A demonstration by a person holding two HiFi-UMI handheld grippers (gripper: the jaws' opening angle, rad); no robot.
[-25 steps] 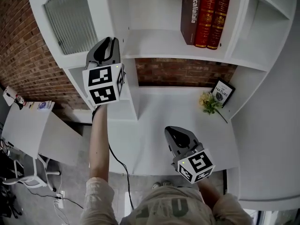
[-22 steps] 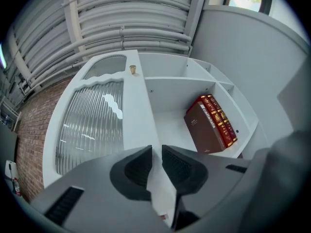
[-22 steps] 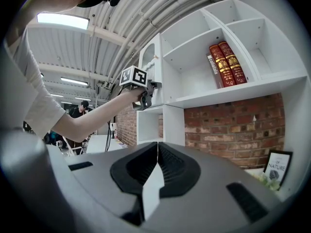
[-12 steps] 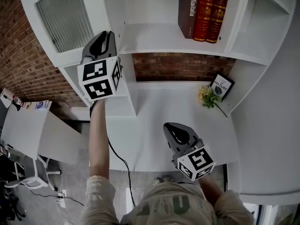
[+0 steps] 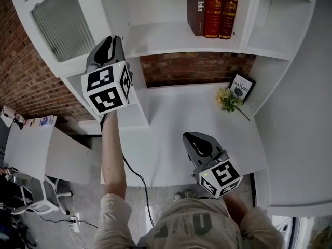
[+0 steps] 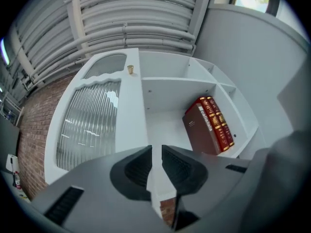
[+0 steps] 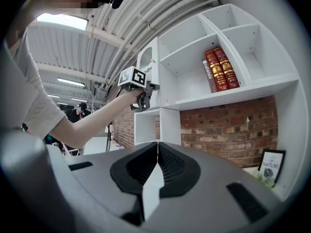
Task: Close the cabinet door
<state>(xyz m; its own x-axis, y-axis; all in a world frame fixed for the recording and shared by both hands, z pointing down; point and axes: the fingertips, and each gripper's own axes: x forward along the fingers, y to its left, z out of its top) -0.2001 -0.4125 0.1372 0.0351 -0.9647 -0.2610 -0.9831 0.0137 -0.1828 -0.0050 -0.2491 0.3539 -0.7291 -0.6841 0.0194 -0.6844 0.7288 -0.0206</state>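
With the right gripper (image 5: 193, 139) hanging closed and empty below, the left gripper (image 6: 156, 154) is pinching, jaws only narrowly parted, the free edge of the cabinet door (image 6: 90, 125), which is standing open ahead-left of it, leaving the swing onto the cabinet (image 6: 170, 113) at its right undone.

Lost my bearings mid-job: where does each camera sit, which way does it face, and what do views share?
Head view: on the person's head, steeply down at shelf unit and desk; shows left forearm, left gripper, right gripper.
Left gripper view: on the left gripper, slightly upward along its fingers, which grip the cabinet door by its edge.
Right gripper view: on the right gripper, level past its shut fingers toward the shelves; shows that forearm too.
Shared: red books in all three.
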